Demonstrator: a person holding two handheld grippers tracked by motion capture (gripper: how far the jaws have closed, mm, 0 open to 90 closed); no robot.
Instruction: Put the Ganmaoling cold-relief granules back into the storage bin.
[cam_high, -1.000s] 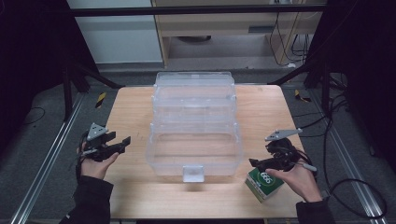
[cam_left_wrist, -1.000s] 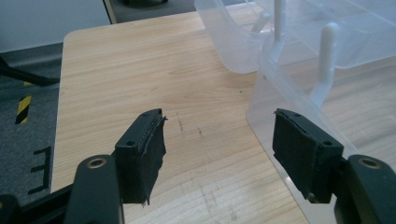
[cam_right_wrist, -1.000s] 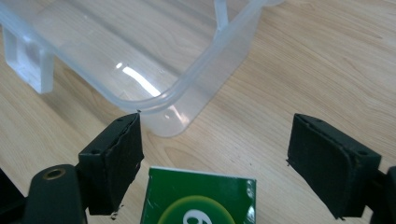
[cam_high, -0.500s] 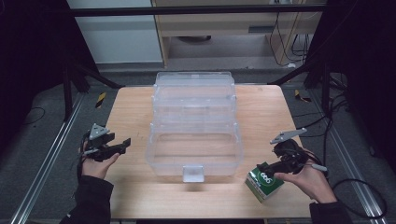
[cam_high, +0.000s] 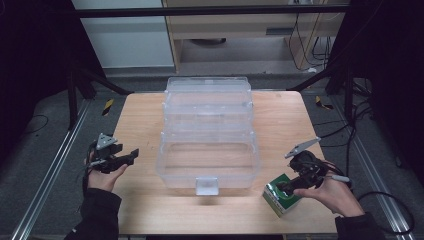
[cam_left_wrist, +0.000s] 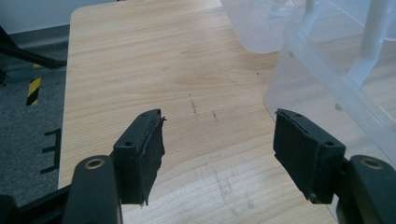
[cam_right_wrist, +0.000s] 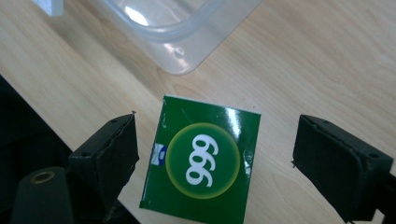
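In the high view, the right hand-held gripper (cam_high: 286, 188) sits low at the near right of the table (cam_high: 140, 120), its jaws pointing left and down at a green box (cam_high: 281, 200) that lies near the table's near right corner. The right hand (cam_high: 334, 192) grips it from behind, forearm coming in from the near edge. The left hand-held gripper (cam_high: 131, 155) hovers at the table's left edge, held level by the left hand (cam_high: 102, 172) and aimed right toward the clear plastic tiered box (cam_high: 207, 135) standing at the table's middle.

In the left gripper view, the left hand-held gripper (cam_left_wrist: 217, 140) has its jaws spread wide over bare wood, with the clear plastic tiered box (cam_left_wrist: 327, 70) just to the right of the right jaw.

In the right gripper view, the right hand-held gripper (cam_right_wrist: 215, 154) is spread wide, one jaw on either side of the green box (cam_right_wrist: 203, 165), neither touching it. The box lies flat, its round "999" mark facing up, near a rounded corner of the clear plastic tiered box (cam_right_wrist: 182, 37).
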